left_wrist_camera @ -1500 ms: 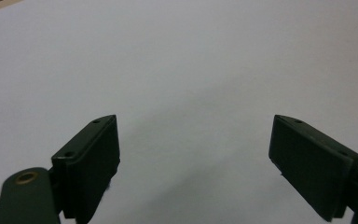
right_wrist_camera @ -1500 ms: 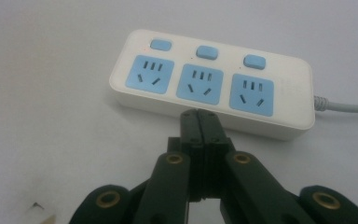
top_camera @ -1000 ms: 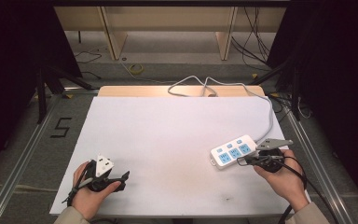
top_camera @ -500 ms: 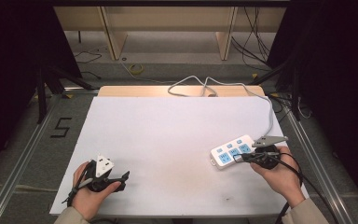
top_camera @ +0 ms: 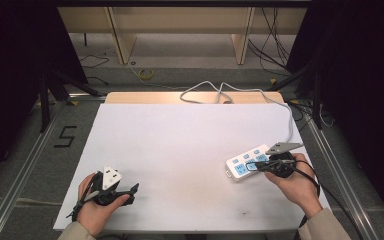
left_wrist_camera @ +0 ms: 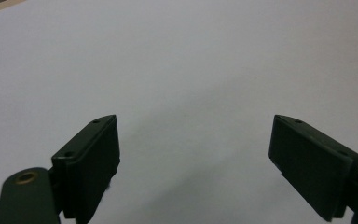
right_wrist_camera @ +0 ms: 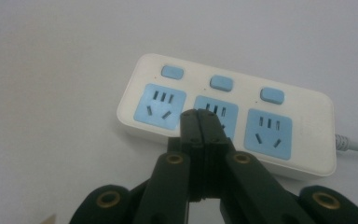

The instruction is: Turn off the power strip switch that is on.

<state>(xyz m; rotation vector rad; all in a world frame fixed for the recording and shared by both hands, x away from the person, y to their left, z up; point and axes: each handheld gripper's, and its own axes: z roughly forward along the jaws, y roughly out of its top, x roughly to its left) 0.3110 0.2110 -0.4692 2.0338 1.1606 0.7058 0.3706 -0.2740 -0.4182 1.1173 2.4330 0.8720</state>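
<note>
Right gripper (right_wrist_camera: 200, 116): clenched, jaws pressed flat together with nothing between them, tips over the middle socket of the power strip (right_wrist_camera: 223, 116); contact with the socket face not certain. In the high view, same right gripper (top_camera: 260, 165) at the near right of the tabletop (top_camera: 180, 150), held in the right hand (top_camera: 295, 182).

Power strip: white body, three blue sockets, three blue switches above them, lying flat on the white tabletop near its right edge; in the high view (top_camera: 247, 162), angled, with white cord (top_camera: 220, 92) running off the far edge.

Left gripper (left_wrist_camera: 196, 154): released, jaws wide apart over bare tabletop, nothing between them. In the high view (top_camera: 130, 190), resting at the near left in the left hand (top_camera: 97, 205), well apart from the strip.

Risks, as judged:
- Closed tips driven into a socket slot instead of onto a switch: jamming, scratched face, possible contact with live parts if powered.
- Push landing off-centre or at a slant: light strip sliding or swivelling on the smooth surface, nothing bracing it, left gripper too far off to steady it.
- Wrong target pressed: tips now over a socket, switches lying just beyond; short reach giving no toggle.
- Trailing gripper cable snagging the strip's cord and dragging the strip.
</note>
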